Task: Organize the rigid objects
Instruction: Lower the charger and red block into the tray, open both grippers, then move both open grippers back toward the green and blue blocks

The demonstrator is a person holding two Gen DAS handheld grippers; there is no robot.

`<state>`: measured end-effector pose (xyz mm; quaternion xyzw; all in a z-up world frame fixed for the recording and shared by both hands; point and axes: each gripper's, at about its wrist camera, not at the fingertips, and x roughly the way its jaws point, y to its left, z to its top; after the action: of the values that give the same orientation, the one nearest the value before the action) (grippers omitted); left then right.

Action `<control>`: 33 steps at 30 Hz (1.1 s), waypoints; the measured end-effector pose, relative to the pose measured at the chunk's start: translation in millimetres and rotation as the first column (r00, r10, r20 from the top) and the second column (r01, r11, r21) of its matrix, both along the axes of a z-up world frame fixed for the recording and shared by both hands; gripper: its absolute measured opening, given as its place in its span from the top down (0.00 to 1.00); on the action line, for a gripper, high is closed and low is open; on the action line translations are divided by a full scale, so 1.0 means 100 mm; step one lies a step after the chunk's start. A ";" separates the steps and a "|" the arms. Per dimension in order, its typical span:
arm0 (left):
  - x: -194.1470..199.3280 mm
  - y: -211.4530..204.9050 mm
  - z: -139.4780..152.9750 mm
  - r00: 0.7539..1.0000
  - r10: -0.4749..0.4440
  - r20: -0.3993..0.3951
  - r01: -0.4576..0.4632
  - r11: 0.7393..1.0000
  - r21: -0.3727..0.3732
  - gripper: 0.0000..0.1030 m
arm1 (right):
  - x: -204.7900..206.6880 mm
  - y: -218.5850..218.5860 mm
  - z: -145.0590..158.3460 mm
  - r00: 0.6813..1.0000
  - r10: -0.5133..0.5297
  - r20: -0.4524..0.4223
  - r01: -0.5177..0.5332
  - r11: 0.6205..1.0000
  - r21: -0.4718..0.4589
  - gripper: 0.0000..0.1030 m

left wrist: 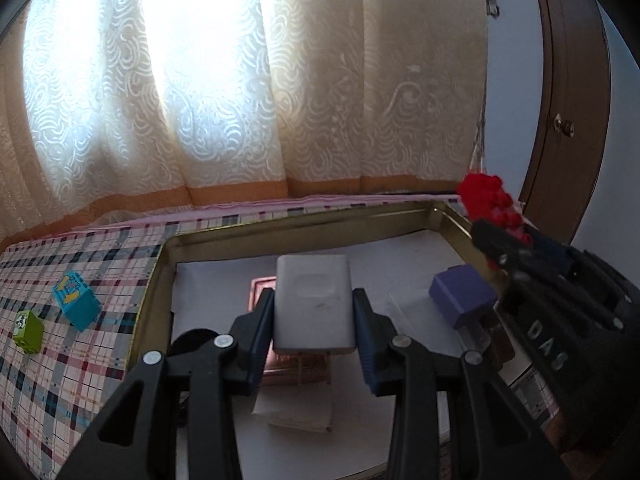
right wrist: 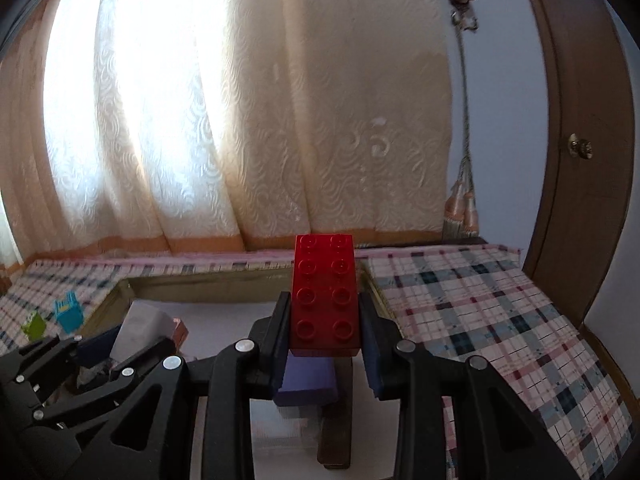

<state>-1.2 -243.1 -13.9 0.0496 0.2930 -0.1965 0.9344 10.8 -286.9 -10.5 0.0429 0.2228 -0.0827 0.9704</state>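
My left gripper [left wrist: 313, 310] is shut on a white rounded block [left wrist: 313, 302] and holds it over the gold metal tray [left wrist: 152, 292], above a pink box [left wrist: 262, 286]. My right gripper [right wrist: 325, 320] is shut on a red studded brick [right wrist: 324, 292] and holds it over the tray's right part, above a purple block [right wrist: 308, 380]. In the left wrist view the right gripper [left wrist: 504, 248] enters from the right with the red brick [left wrist: 486, 196], beside the purple block [left wrist: 460, 294]. In the right wrist view the left gripper [right wrist: 132, 340] shows at lower left with the white block [right wrist: 140, 328].
A blue brick [left wrist: 76, 300] and a green brick [left wrist: 28, 330] lie on the plaid cloth [left wrist: 60, 360] left of the tray. White paper lines the tray. A dark brown piece [right wrist: 338, 420] lies under the purple block. Curtains hang behind; a wooden door [right wrist: 576, 160] stands at right.
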 end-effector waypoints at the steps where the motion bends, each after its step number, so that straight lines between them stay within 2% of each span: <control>1: 0.00 0.00 0.00 1.000 -0.001 0.000 0.001 1.000 0.003 0.64 | 0.02 0.01 -0.01 1.000 0.006 -0.009 -0.006 1.000 -0.005 0.67; 7: 0.04 -0.05 -0.02 1.000 0.001 -0.017 -0.001 1.000 0.020 0.64 | 0.09 0.02 -0.05 0.999 0.020 -0.044 -0.020 1.000 -0.009 0.66; 18: 0.10 -0.05 -0.06 1.000 0.017 0.004 -0.017 0.999 0.043 0.62 | 0.20 -0.02 -0.15 0.991 0.085 -0.103 -0.078 0.995 0.069 0.66; 20: 0.13 -0.03 -0.06 0.999 0.034 -0.003 -0.033 0.998 0.047 0.52 | 0.21 -0.03 -0.17 0.990 0.088 -0.112 -0.079 0.994 0.078 0.66; 22: 0.16 0.02 -0.06 0.997 0.072 -0.029 -0.071 0.997 0.034 0.31 | 0.20 -0.08 -0.17 0.991 0.075 -0.111 -0.064 0.993 0.100 0.66; 23: 0.17 0.06 -0.06 0.995 0.091 -0.048 -0.090 0.996 0.016 0.26 | 0.19 -0.12 -0.16 0.992 0.073 -0.105 -0.061 0.991 0.115 0.66; 24: 0.18 0.10 -0.05 0.993 0.103 -0.057 -0.103 0.995 0.000 0.17 | 0.18 -0.15 -0.15 0.993 0.072 -0.095 -0.059 0.989 0.133 0.65; 25: 0.17 0.14 -0.03 0.992 0.113 -0.051 -0.114 0.993 -0.022 0.09 | 0.16 -0.19 -0.14 0.995 0.065 -0.082 -0.052 0.987 0.150 0.60; 26: 0.16 0.18 -0.02 0.991 0.127 -0.040 -0.128 0.991 -0.034 0.05 | 0.13 -0.22 -0.12 0.996 0.054 -0.065 -0.043 0.986 0.162 0.57; 27: 0.14 0.22 -0.01 0.990 0.140 -0.023 -0.141 0.989 -0.049 0.00 | 0.10 -0.25 -0.10 0.998 0.042 -0.049 -0.034 0.985 0.169 0.47; 28: 0.12 0.25 0.02 0.990 0.143 -0.003 -0.142 0.987 -0.069 0.00 | 0.07 -0.27 -0.08 0.999 0.027 -0.028 -0.021 0.984 0.177 0.36; 30: 0.08 0.29 0.06 0.991 0.131 0.023 -0.128 0.987 -0.093 0.00 | 0.00 -0.30 -0.04 1.000 0.003 0.014 -0.005 0.981 0.193 0.24; 33: 0.06 0.29 0.09 0.992 0.122 0.039 -0.118 0.990 -0.082 0.00 | -0.08 -0.32 0.01 0.998 -0.017 0.057 0.005 0.979 0.203 0.23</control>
<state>4.3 -214.0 -4.6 -0.0011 0.2670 -0.1502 0.9519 3.0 -318.6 -10.0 0.1450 0.2013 -0.0635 0.9667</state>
